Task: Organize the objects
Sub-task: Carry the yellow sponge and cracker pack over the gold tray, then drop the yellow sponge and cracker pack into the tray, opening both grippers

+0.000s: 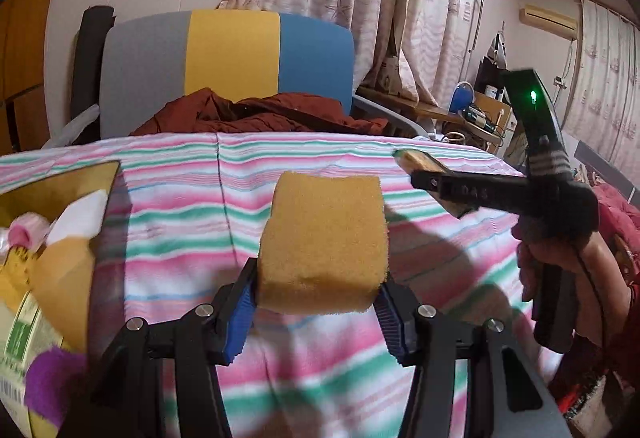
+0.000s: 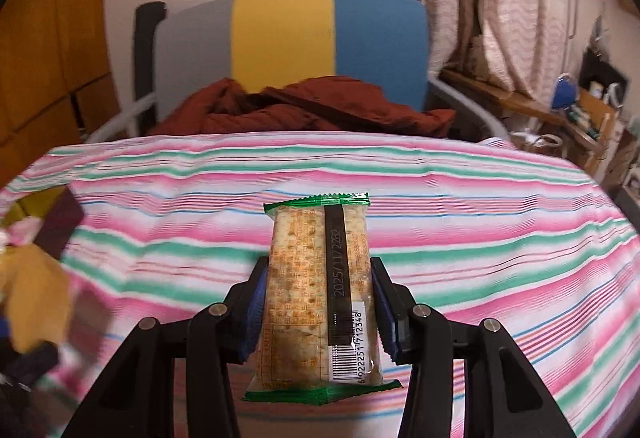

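two loads are up at once: our left gripper (image 1: 316, 302) is clamped on a yellow sponge (image 1: 324, 242), our right gripper (image 2: 318, 308) on a wrapped cracker packet (image 2: 320, 290), both above the striped cloth (image 2: 480, 238). squeezing harder could crush the crackers; the springy sponge might slip free near the crowded box (image 1: 60, 190) at the left.

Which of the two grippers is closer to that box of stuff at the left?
Left. The left gripper, holding a sponge, is right beside the box; the right gripper, holding crackers, is farther right.
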The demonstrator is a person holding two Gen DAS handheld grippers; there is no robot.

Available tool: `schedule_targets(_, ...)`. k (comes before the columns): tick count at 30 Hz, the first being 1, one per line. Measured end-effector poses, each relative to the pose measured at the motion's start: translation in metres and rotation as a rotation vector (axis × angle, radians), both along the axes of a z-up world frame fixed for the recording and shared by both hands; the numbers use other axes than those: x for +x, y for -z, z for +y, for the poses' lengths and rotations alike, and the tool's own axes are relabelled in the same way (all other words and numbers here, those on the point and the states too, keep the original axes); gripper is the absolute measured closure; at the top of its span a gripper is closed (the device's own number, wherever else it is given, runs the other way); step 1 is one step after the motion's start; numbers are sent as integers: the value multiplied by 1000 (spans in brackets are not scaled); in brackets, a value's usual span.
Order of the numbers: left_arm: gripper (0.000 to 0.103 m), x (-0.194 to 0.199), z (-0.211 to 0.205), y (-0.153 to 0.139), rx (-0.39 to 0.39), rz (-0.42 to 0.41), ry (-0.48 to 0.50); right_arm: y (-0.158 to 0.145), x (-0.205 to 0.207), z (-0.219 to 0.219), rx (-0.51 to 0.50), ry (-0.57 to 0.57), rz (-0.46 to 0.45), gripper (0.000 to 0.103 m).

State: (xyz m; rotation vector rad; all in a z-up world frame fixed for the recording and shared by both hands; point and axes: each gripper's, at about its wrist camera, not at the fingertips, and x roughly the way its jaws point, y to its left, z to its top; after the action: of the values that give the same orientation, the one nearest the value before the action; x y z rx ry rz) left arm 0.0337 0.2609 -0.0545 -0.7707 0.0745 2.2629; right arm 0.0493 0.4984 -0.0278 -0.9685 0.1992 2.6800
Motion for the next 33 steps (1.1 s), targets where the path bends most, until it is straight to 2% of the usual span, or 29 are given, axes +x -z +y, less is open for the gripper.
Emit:
schedule_targets(7, 49, 23, -44, -18, 38, 23, 2, -10, 2, -55, -146, -113, 31, 55)
schedule_targets(13, 48, 30, -89, -32, 67, 46, -53, -22, -6, -113, -193, -233, 53, 55)
schedule_targets(20, 48, 16, -145, -46, 111, 41, -168, -29, -22, -174, -249, -368, 38, 55)
schedule_targets(28, 48, -16, -212, -58, 137, 51, -339, -37, -62, -233, -261, -505, -10, 55)
schedule_targets(33, 48, -44, -256, -46, 126, -18, -462, -30, -103, -260, -274, -543, -84, 55)
